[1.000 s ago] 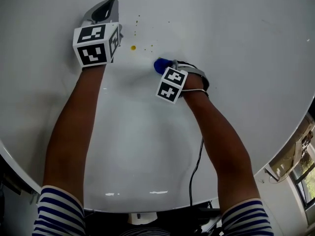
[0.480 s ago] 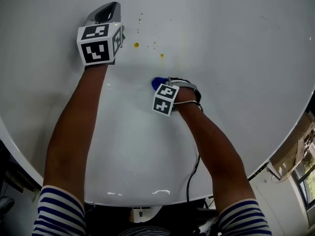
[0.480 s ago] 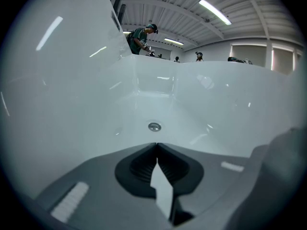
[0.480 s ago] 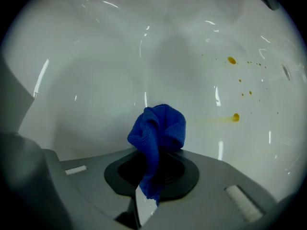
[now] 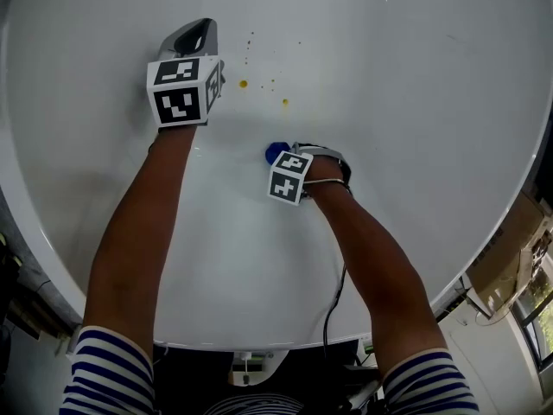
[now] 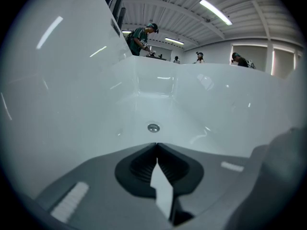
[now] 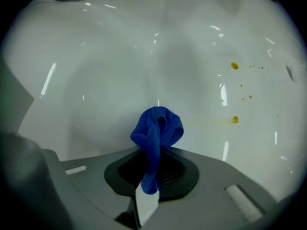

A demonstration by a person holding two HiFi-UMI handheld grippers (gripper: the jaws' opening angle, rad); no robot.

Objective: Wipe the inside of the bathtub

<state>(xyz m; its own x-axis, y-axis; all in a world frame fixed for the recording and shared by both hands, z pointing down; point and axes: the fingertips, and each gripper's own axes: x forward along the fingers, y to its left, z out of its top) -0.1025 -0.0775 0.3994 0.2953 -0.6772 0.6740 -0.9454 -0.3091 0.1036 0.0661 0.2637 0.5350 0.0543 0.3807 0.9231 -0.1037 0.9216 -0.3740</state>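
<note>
I look down into a white bathtub (image 5: 415,128). My right gripper (image 5: 281,156) is shut on a bunched blue cloth (image 7: 157,131), whose tip (image 5: 275,152) pokes out ahead of the jaws near the tub floor. Yellow-orange spots (image 5: 284,103) and a larger yellow drop (image 5: 244,84) lie on the tub floor just beyond the cloth; the right gripper view shows a spot with a faint smear (image 7: 234,120) to the cloth's right. My left gripper (image 5: 197,33) hovers at the upper left, jaws shut with nothing between them (image 6: 156,148).
The drain (image 6: 153,127) sits on the tub floor ahead of the left gripper. A black cable (image 5: 333,305) runs from the right gripper over the near rim. People stand beyond the tub's far rim (image 6: 144,38). A cardboard box (image 5: 518,258) lies outside at the right.
The right gripper with the blue cloth has pulled back toward me, uncovering a yellow spot. The left gripper has shifted slightly right.
</note>
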